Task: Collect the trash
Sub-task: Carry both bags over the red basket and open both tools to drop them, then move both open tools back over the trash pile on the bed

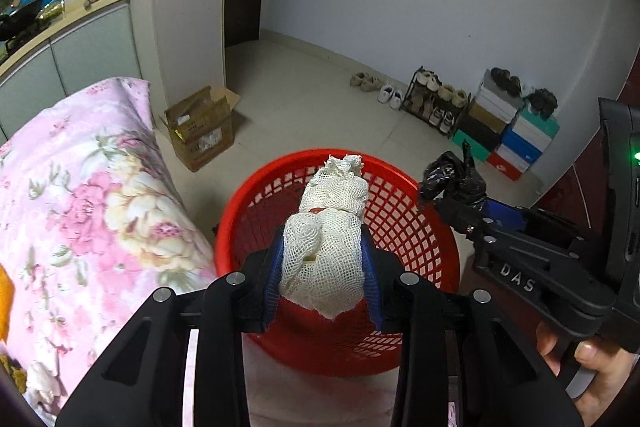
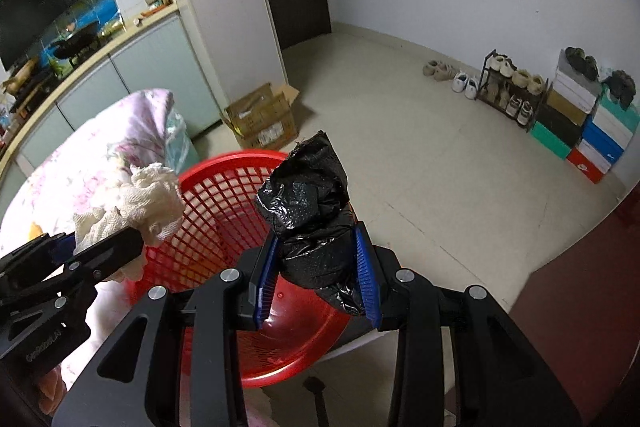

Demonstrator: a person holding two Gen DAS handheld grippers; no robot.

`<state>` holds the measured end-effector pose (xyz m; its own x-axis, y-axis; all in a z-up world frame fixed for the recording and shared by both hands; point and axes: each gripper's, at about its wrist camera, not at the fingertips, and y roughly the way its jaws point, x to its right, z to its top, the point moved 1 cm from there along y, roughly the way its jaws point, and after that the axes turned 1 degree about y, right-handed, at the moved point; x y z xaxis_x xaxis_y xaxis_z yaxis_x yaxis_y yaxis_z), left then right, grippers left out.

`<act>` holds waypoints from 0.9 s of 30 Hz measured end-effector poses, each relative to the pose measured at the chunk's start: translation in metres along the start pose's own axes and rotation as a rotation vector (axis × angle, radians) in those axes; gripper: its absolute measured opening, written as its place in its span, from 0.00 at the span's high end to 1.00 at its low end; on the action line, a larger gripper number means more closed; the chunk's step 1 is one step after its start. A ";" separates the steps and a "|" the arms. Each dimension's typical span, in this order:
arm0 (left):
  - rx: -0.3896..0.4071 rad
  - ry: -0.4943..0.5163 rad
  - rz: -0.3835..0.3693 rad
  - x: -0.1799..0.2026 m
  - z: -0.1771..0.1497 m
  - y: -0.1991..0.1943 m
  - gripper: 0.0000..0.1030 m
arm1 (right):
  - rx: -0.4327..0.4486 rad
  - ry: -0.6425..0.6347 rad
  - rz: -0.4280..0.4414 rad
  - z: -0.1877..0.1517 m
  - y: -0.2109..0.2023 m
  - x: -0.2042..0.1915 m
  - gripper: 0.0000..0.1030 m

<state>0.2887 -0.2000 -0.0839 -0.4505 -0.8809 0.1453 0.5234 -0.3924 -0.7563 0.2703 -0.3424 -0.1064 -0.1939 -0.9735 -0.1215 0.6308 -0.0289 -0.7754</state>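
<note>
Left wrist view shows a pale tiled floor [image 1: 312, 99], white walls, a cardboard box [image 1: 202, 129], a shoe rack [image 1: 436, 99] and a floral bedcover [image 1: 80, 195]. Left gripper [image 1: 323, 267] clamps a white mesh cloth [image 1: 332, 231] over the red basket [image 1: 432, 239]. Right gripper [image 2: 316, 263] pinches a crumpled black bag [image 2: 308, 203] above the basket's rim.

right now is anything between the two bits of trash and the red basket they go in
Nothing visible. The left gripper holds the white gauze wad above the red basket, and the right gripper holds the black plastic bag over its open mouth. No lid or other thing covers the opening.
</note>
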 end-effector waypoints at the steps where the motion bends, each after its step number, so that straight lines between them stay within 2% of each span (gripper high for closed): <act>1: -0.005 0.001 0.000 0.001 0.000 0.002 0.66 | -0.005 0.000 0.000 -0.001 0.002 0.001 0.65; 3: -0.015 -0.001 0.002 0.001 -0.001 0.007 0.58 | -0.017 0.000 0.000 -0.002 0.007 0.002 0.64; 5: -0.007 -0.008 0.010 0.000 -0.001 0.006 0.42 | -0.020 0.007 0.006 -0.001 0.010 0.006 0.54; 8: 0.013 -0.019 0.028 -0.002 0.002 0.003 0.29 | -0.014 0.015 0.012 -0.001 0.009 0.008 0.51; 16: 0.064 -0.049 0.083 -0.017 0.003 -0.029 0.19 | 0.014 0.027 0.037 -0.004 -0.009 0.011 0.49; 19: 0.093 -0.067 0.108 -0.024 -0.001 -0.046 0.18 | 0.040 0.029 0.047 -0.006 -0.022 0.007 0.44; 23: 0.124 -0.073 0.152 -0.031 -0.007 -0.067 0.16 | 0.078 0.025 0.058 -0.011 -0.041 -0.001 0.31; 27: 0.153 -0.082 0.209 -0.036 -0.014 -0.085 0.14 | 0.110 0.009 0.073 -0.015 -0.058 -0.010 0.26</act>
<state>0.2498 -0.1312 -0.0336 -0.2645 -0.9630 0.0517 0.7049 -0.2296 -0.6711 0.2245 -0.3275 -0.0699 -0.1514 -0.9718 -0.1810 0.7220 0.0163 -0.6917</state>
